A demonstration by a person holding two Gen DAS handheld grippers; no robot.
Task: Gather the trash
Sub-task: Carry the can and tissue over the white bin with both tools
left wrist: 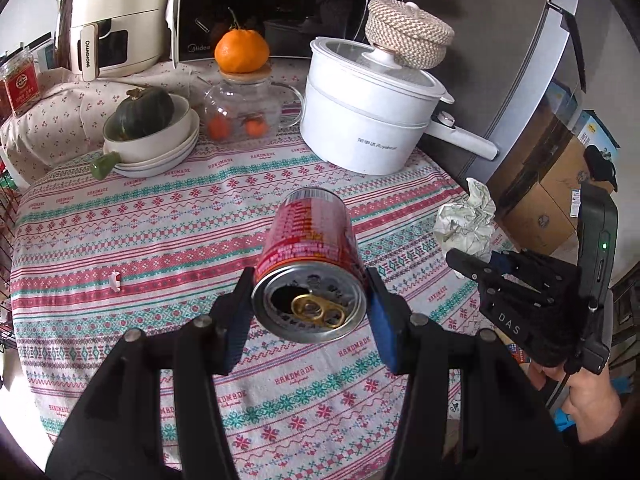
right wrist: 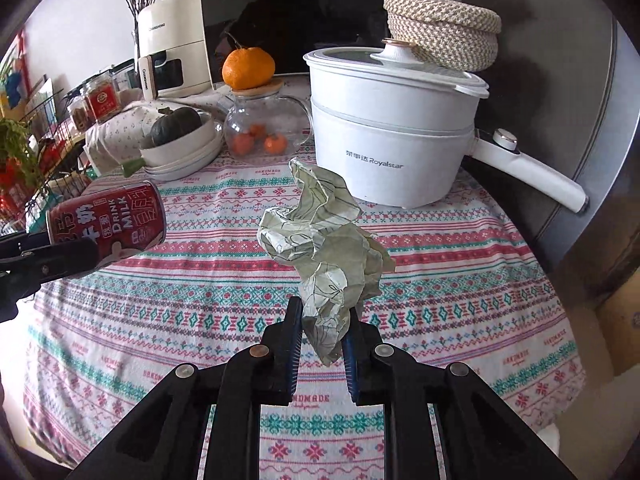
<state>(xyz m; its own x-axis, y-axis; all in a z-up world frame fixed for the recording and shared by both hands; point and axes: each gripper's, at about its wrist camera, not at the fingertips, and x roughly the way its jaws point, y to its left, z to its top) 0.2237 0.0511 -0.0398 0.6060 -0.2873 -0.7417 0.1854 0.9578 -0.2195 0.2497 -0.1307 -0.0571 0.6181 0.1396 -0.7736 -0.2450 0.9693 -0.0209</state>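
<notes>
Nearest to me, the left hand-held gripper [left wrist: 310,300] was clamped on the red can [left wrist: 310,264], its pads pressing the can's sides close to the opened top, which faced back toward the camera; the can's long axis ran straight ahead along the fingers, clear above the worktop [left wrist: 160,240]. The right hand-held gripper [right wrist: 322,344] was pinching the lower tail of the crumpled paper [right wrist: 324,248], and the rest of the wad stood up and forward of its fingers, also off the cloth. From the left wrist view the right one sat off to the right and at about the same reach, so neither arm looked nearer to anything. I saw no bin in either view, so I judged the next move depended on finding one outside the frames. Beyond both loads stood the white electric pot [right wrist: 392,136], the glass teapot [right wrist: 268,124] and stacked bowls [left wrist: 154,136], well clear of both.
</notes>
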